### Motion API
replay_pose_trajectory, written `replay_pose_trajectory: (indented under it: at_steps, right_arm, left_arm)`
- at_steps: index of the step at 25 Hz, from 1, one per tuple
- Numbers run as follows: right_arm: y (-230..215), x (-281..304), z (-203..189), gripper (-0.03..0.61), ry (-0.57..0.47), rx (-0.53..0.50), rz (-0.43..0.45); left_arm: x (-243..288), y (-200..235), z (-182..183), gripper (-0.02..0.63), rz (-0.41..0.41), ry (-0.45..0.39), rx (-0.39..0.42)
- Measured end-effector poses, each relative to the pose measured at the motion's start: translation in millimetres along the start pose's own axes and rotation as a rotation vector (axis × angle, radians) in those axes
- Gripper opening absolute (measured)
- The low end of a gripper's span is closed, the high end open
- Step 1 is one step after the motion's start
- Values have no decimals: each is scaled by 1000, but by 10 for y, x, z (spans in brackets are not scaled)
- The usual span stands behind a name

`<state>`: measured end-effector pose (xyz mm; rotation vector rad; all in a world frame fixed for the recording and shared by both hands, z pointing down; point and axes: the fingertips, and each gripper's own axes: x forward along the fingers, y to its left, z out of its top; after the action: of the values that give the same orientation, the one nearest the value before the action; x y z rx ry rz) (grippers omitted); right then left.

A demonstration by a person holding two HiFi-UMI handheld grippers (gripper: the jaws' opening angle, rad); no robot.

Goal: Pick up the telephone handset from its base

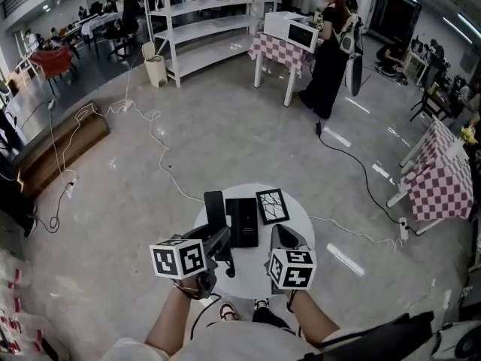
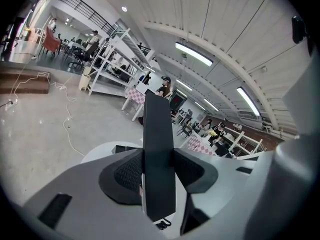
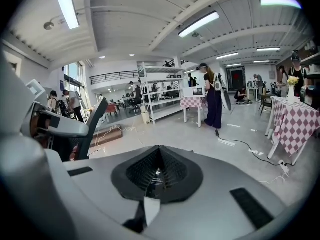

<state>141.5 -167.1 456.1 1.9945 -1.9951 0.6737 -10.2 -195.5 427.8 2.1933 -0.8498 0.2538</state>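
Your left gripper is pinching the black handset between widely spread jaws, holding it upright mid-frame. In the head view it is sitting just left of the base on the round table, lower centre. Your right gripper's jaws are pressing together, holding nothing.

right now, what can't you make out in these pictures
- telephone base: head view, buttons too small to read.
- coiled cord: left gripper view, all but a loop hidden behind the left gripper, which clamps the handset.
- black-framed panel: head view, too small to identify.
- white table: right gripper view, blocked by the shut right gripper's own body.
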Motion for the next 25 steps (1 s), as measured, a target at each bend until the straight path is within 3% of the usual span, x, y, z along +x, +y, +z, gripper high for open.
replay_pose_trajectory:
  at_steps: [11,25]
  right_arm:
    - [-90,-287,15,23,-40,37,-71]
    - [-432,-292,477,23,-118,-6,13]
  left_arm:
    - [-199,-91,94,204,-10,-24,61]
    - [-184,-336,142,203,77,-171,49]
